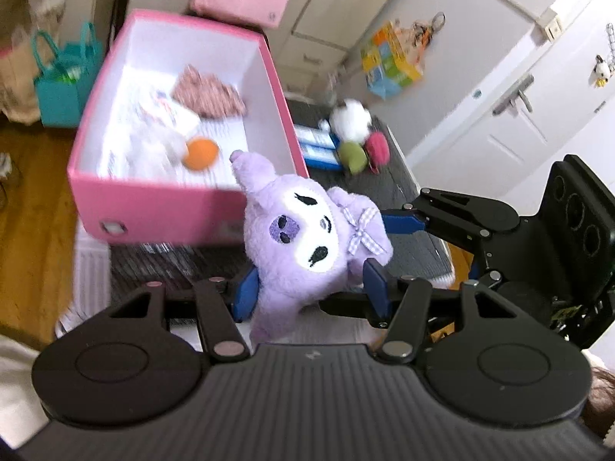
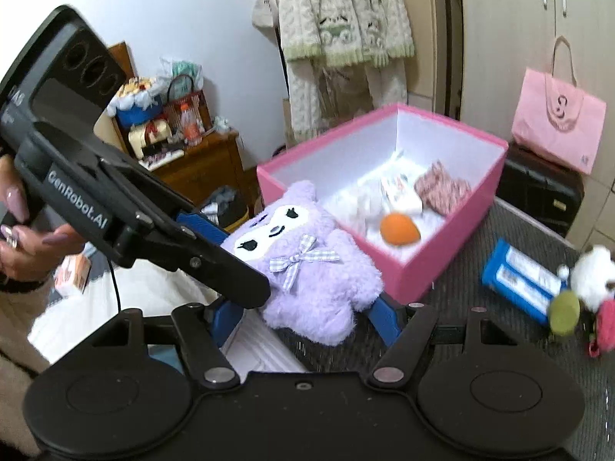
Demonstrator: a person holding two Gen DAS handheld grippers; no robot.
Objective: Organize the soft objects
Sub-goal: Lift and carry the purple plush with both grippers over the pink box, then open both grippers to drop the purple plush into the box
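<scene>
Left hand-held gripper (image 1: 311, 288) clamped on something, right hand-held gripper (image 2: 303, 315) likewise clamped, both angled downward

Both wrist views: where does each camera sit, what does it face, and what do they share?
Left wrist: on the left gripper, facing the purple plush in its jaws; the right gripper enters from the right.
Right wrist: on the right gripper, facing that plush; a hand shows.
Shared: plush, pink box, orange ball.

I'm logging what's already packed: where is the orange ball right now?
The orange ball lies inside the pink box, near its front wall in both wrist views, beside the white cloth and just beyond the purple plush held at the box's near edge.
</scene>
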